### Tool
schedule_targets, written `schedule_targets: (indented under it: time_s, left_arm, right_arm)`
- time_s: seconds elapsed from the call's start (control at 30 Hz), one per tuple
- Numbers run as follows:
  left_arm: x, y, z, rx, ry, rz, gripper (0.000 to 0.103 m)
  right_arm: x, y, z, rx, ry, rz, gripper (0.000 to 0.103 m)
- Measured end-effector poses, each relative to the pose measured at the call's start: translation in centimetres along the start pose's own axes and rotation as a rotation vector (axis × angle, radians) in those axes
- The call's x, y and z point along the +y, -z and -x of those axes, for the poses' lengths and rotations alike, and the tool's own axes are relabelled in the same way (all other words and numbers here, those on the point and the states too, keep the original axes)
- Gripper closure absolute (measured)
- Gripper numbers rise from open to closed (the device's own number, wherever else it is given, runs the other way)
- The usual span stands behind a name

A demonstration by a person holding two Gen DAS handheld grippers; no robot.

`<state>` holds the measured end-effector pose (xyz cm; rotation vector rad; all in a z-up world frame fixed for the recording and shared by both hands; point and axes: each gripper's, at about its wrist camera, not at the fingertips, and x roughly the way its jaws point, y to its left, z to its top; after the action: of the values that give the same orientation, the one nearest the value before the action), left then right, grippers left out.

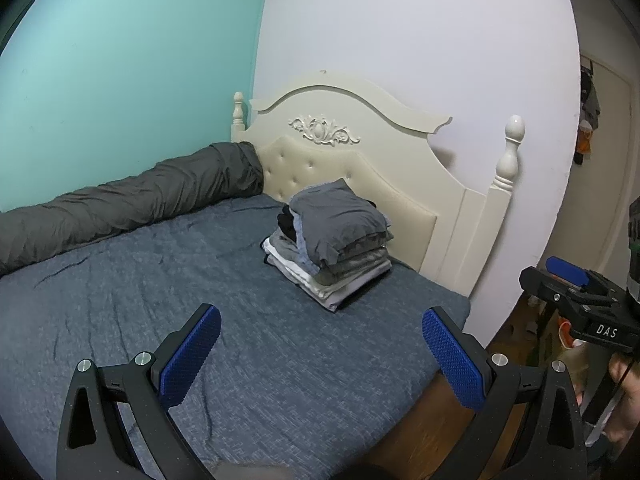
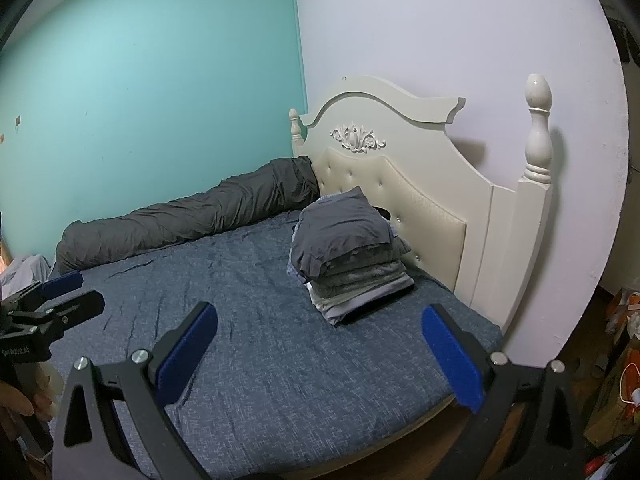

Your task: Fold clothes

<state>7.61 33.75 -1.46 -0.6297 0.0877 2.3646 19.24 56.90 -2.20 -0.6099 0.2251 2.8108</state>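
A stack of folded clothes (image 1: 334, 242) (image 2: 350, 254), grey on top with white and pale layers below, rests on the blue bed sheet (image 1: 160, 288) (image 2: 240, 280) close to the headboard. My left gripper (image 1: 322, 322) hangs open over the near part of the bed, well short of the stack, with nothing between its blue pads. My right gripper (image 2: 320, 320) is open too, held above the bed's near edge. The right gripper also shows at the right edge of the left wrist view (image 1: 576, 284), and the left gripper at the left edge of the right wrist view (image 2: 52, 296).
A rolled dark grey duvet (image 1: 132, 204) (image 2: 192, 216) lies along the turquoise wall. A cream headboard (image 1: 360, 160) (image 2: 420, 184) with posts stands behind the stack. Wooden floor and clutter (image 2: 624, 344) lie to the right of the bed. A hand (image 1: 624, 392) holds the right tool.
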Motion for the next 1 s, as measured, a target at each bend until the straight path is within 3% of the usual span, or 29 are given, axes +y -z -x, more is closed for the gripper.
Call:
schedule_targets:
  time_s: [1.0]
  left_arm:
    - [0.29, 0.29, -0.02, -0.005, -0.001, 0.004, 0.0]
  right_arm:
    - [-0.3, 0.35, -0.19, 0.01, -0.002, -0.004, 0.001]
